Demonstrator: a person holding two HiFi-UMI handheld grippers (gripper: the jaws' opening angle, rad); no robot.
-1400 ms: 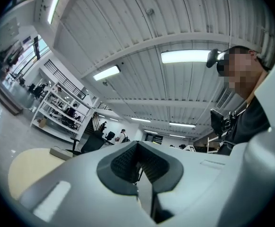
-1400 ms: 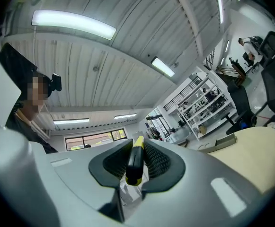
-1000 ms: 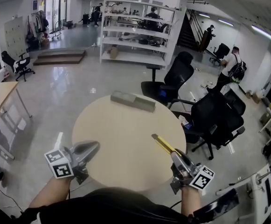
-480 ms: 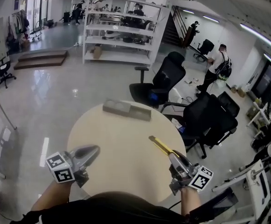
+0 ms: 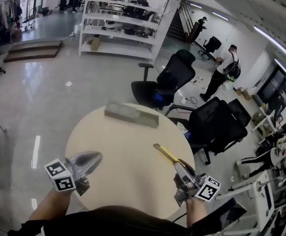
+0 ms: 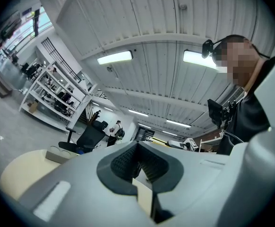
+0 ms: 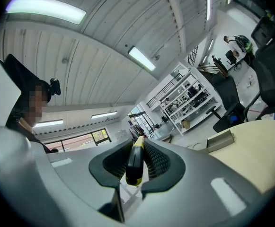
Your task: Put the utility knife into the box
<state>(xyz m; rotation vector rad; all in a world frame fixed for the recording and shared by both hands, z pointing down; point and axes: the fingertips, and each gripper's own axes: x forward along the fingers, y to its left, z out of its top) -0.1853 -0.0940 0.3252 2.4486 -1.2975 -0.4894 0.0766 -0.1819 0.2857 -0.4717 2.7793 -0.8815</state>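
Note:
A grey box (image 5: 131,114) lies at the far edge of the round beige table (image 5: 128,156). My right gripper (image 5: 178,167) is over the table's near right side, shut on a yellow and black utility knife (image 5: 164,154) that points up and left toward the box. The right gripper view shows the knife (image 7: 135,162) clamped between the pads, with the box (image 7: 220,140) ahead to the right. My left gripper (image 5: 94,157) hovers at the table's near left edge, shut and holding nothing. The left gripper view shows its pads (image 6: 128,162) together and the box (image 6: 61,154) far off to the left.
Black office chairs (image 5: 216,127) crowd the table's far right side, another chair (image 5: 170,80) stands behind the box. White shelving (image 5: 118,23) fills the back of the room. A person (image 5: 222,69) stands at the back right. Glossy floor lies left of the table.
The whole view has slid: table and box sit a little further left and lower in the picture. Both grippers keep their places in the view, and the knife stays in the right one.

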